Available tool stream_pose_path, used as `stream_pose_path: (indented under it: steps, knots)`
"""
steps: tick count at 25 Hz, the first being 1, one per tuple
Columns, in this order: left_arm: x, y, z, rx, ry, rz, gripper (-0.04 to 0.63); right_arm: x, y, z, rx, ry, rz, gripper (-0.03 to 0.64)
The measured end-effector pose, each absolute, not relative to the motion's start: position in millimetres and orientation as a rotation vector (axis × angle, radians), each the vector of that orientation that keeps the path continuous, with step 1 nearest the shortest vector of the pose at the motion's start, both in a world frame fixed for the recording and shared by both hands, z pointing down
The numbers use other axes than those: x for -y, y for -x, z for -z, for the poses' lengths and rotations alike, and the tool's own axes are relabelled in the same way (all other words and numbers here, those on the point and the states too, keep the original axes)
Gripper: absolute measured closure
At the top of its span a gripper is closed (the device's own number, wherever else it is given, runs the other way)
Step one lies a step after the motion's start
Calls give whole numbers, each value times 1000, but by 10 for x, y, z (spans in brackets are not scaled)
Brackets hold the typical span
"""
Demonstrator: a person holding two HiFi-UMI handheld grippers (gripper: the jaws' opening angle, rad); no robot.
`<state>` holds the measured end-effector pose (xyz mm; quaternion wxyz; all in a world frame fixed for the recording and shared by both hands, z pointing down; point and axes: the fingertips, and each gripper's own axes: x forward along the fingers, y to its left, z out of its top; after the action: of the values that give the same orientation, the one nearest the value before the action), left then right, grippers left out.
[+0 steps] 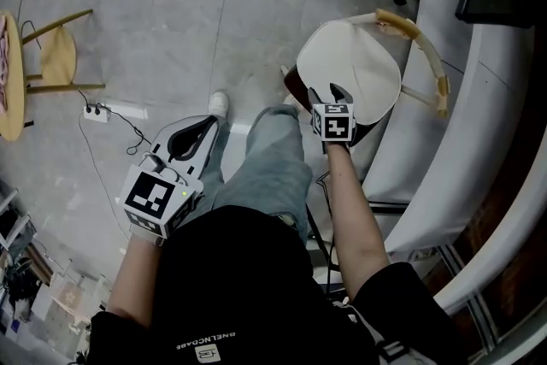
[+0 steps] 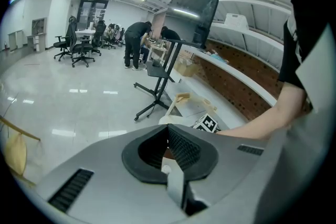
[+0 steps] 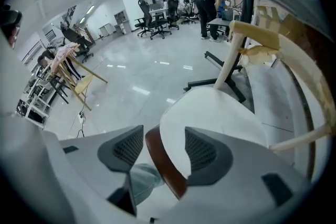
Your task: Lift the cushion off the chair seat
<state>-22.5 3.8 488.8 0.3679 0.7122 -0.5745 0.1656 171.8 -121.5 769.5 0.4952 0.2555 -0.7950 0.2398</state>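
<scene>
Jaws of the right gripper [image 3: 163, 136] stand apart and clamp nothing. They straddle the front rim of the seat [image 3: 157, 162]. The brown rim and the near edge of the cushion [image 3: 210, 107] sit in the gap. One of the pads [image 3: 202, 152] lies over the cushion's white top; contact cannot be judged. The other is on the outer side of the rim, clear of it. The gripper points steeply down at the chair [image 1: 419, 34].

Jaws of the left gripper [image 2: 168, 131] are closed tip to tip and empty. It hangs over the floor [image 1: 171, 21], beside the person's leg [image 1: 273, 167], well apart from the chair.

The cushion is white and rounded. It lies flat on the seat and covers all but the brown front rim. The chair's pale curved back arcs behind it.
</scene>
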Motion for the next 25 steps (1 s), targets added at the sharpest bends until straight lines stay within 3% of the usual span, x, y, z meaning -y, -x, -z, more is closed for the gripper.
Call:
stream_pose_path:
  steps: [11, 25]
  knots:
    - [-289, 239, -5147, 1530, -1706, -415, 583, 1174, -1899, -8482, 1761, -482, -505, 307]
    - [-637, 201, -5467, 1578, -1551, -382, 582, 1235, -2088, -9067, 1627, -400, -398, 264]
